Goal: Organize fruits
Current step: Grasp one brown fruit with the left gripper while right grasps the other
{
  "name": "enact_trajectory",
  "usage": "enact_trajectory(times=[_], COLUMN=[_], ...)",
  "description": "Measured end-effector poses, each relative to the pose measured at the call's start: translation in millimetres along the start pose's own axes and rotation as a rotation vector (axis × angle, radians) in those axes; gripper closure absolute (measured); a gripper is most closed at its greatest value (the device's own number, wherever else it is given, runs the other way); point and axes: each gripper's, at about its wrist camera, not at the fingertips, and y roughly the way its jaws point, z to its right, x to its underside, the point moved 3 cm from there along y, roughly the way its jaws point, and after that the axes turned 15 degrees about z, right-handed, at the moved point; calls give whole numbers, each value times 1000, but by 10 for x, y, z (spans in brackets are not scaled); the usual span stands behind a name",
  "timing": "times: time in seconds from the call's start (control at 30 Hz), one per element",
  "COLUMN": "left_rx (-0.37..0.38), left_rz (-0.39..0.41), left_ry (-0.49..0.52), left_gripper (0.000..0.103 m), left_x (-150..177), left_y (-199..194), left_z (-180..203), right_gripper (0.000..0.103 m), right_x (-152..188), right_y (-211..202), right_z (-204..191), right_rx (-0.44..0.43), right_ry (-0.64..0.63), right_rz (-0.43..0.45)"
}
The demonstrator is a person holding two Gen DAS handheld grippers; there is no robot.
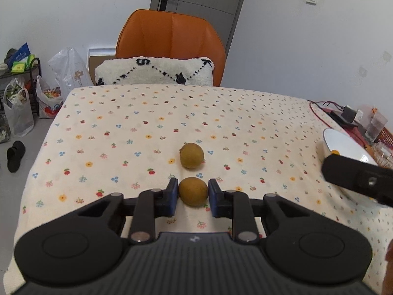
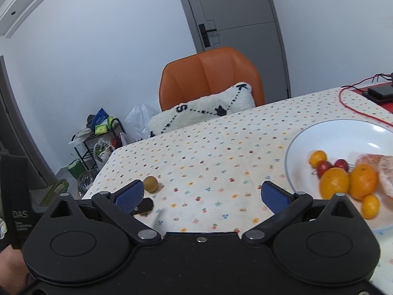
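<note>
Between the blue pads of the left gripper (image 1: 193, 196), whose jaws flank without visibly clamping the near kiwi (image 1: 193, 191), centre the fruit, close gently, and lift clear of the far kiwi (image 1: 191, 155), while the right gripper (image 2: 202, 196) hovers wide apart beside the plate (image 2: 307, 135).

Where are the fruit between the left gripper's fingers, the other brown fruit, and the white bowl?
Nearer brown fruit (image 1: 193, 191), left wrist view, centre of its skin.
Farther brown fruit (image 1: 191, 155), left wrist view, centre of its skin.
White bowl (image 2: 343, 137), right wrist view, bare inner wall.
</note>
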Motion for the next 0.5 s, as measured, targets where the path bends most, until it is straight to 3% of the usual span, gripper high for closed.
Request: enact_trajectory(times=[0.5], left_rx=[-76], left_rz=[40], left_ry=[-18], left_gripper=[79], left_x=[-206], left_y=[-143], left_z=[-285], right_gripper=[1], right_x=[34], right_y=[493], right_z=[-263], right_rx=[-85], right_ry=[-15], right_rz=[-55])
